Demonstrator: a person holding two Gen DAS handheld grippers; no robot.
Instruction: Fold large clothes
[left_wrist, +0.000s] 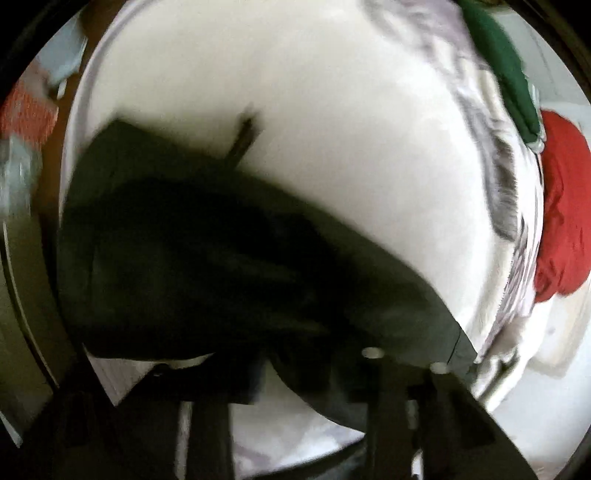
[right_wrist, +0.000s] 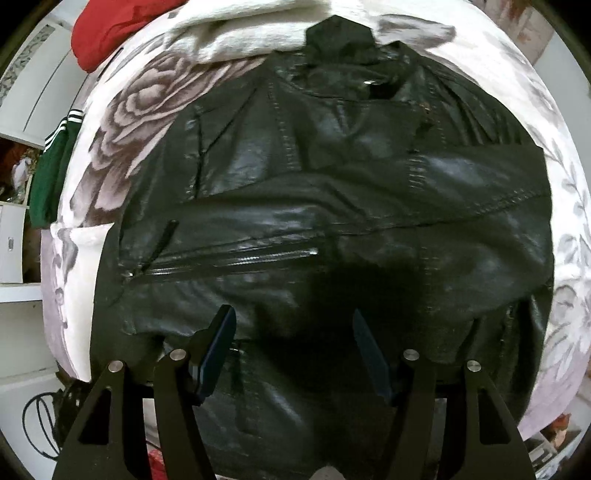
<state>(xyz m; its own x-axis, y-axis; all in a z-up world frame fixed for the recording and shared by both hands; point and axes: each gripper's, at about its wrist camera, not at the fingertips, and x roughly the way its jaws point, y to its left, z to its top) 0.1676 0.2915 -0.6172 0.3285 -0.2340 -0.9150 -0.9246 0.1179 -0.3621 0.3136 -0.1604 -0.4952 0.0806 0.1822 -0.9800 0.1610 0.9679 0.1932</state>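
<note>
A black leather jacket lies spread on a bed with a white floral blanket, collar at the far side. My right gripper is open and hovers over the jacket's near hem, its blue pads apart. In the blurred left wrist view a fold of the black jacket hangs over my left gripper, whose fingers are dark and mostly hidden under the fabric. The white blanket lies beyond it.
A red garment and a white one lie at the bed's far left. A green garment with white stripes hangs at the left edge; it also shows in the left wrist view, next to the red garment. White shelving stands left.
</note>
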